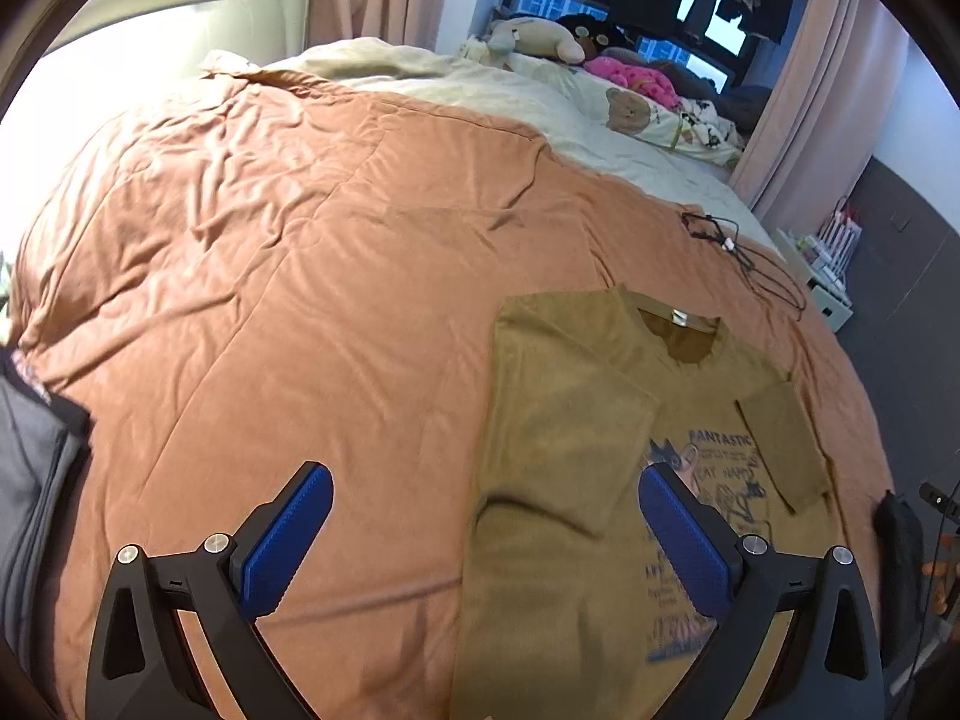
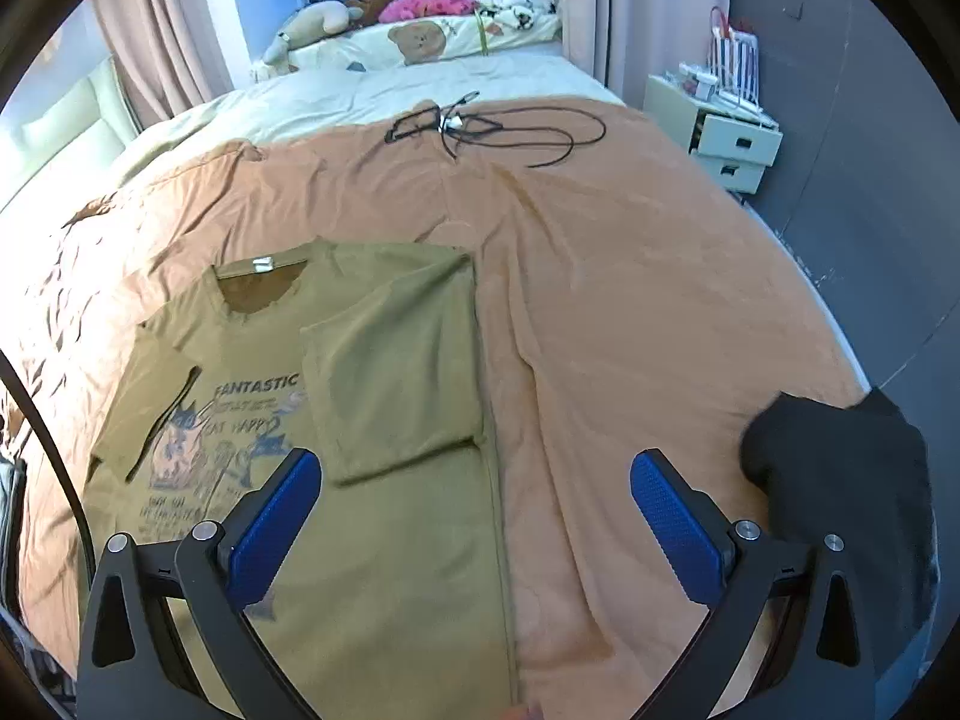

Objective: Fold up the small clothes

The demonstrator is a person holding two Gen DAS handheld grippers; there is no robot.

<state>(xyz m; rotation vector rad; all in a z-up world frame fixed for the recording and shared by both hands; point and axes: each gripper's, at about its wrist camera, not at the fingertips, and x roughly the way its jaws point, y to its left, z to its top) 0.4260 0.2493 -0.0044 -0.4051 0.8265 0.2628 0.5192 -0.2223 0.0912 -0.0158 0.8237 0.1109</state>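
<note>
An olive-brown T-shirt (image 1: pixel 576 438) with a blue cat print lies flat on the orange blanket (image 1: pixel 288 276), collar toward the pillows. Both of its sides are folded inward over the front, sleeves lying on the print. In the right wrist view the same shirt (image 2: pixel 390 360) lies left of centre. My left gripper (image 1: pixel 486 483) hovers above the shirt's left folded edge, jaws wide open with nothing between them. My right gripper (image 2: pixel 474 468) hangs over the shirt's right edge, also wide open and empty.
A black cable (image 2: pixel 480 126) lies on the blanket beyond the shirt. A dark garment (image 2: pixel 840 462) sits at the bed's right edge, grey clothing (image 1: pixel 30 480) at the left. Pillows and plush toys (image 1: pixel 540 39) are at the head; a white drawer unit (image 2: pixel 726 138) stands beside the bed.
</note>
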